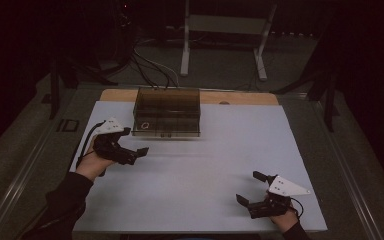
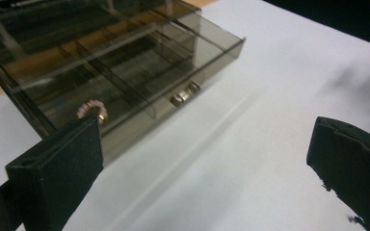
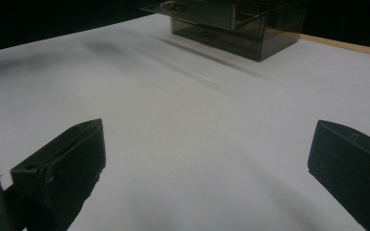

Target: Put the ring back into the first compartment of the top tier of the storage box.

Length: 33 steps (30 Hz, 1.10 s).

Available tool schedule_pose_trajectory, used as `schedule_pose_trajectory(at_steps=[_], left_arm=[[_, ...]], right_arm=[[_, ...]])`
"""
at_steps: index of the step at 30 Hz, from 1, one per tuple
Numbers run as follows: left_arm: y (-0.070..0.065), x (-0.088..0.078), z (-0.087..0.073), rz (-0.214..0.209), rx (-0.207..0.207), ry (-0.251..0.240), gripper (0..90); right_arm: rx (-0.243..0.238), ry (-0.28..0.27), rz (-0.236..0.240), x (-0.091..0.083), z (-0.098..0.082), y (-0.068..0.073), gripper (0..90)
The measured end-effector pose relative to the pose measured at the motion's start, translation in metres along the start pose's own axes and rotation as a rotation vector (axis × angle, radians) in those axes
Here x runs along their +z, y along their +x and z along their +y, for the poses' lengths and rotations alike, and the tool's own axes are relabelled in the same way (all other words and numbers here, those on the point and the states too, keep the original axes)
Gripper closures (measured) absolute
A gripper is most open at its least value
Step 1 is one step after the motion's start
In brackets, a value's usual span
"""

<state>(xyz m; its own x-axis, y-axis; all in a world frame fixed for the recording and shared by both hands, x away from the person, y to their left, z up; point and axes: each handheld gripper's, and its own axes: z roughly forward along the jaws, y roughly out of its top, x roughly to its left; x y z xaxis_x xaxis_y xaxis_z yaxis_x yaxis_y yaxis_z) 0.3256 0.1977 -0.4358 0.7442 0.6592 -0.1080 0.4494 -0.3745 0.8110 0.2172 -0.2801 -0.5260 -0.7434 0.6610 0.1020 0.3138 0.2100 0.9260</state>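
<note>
Smoked transparent compartment box (image 1: 166, 112) stood at the far edge of the white sheet (image 1: 205, 170) covering the desk (image 1: 240, 98), its lid shut and a small metal latch (image 2: 185, 94) at the middle of its front wall. Internal dividers split the box into several compartments; a small ring with pale beads (image 2: 91, 109) lay in the front compartment nearest the left gripper (image 1: 134, 145).

The left gripper was held just short of the box's front left corner, its fingers (image 2: 62, 168) spread wide apart and gripping nothing. In the left gripper view the box lay ahead of and above these fingers, the ring directly beyond the tip of the nearer finger, with bare sheet between the two fingers.

The right gripper (image 1: 249, 189) sat near the person's edge of the sheet, well apart from the box. Its fingers (image 3: 62, 168) were likewise spread wide and empty. In the right gripper view the box (image 3: 231, 24) lay far ahead of the fingers, across an open stretch of sheet.

Each gripper carried a grey three-cornered plate and was held by a hand in a dark sleeve (image 1: 62, 202).
</note>
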Motion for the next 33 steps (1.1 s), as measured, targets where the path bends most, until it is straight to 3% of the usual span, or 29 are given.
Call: schedule_pose_trajectory(at_steps=[19,28,33], left_arm=[[-0.028,0.008,-0.046,-0.062,0.019,0.001,1.0],[-0.045,0.014,-0.073,-0.115,0.038,0.009,1.0],[-0.047,0.011,-0.087,-0.108,0.043,0.011,1.0]], right_arm=[[-0.003,0.006,0.003,0.001,0.0,0.001,0.0],[-0.003,0.007,0.005,0.001,0.0,0.001,0.0],[-0.002,0.008,0.005,0.001,0.0,0.001,0.0]])
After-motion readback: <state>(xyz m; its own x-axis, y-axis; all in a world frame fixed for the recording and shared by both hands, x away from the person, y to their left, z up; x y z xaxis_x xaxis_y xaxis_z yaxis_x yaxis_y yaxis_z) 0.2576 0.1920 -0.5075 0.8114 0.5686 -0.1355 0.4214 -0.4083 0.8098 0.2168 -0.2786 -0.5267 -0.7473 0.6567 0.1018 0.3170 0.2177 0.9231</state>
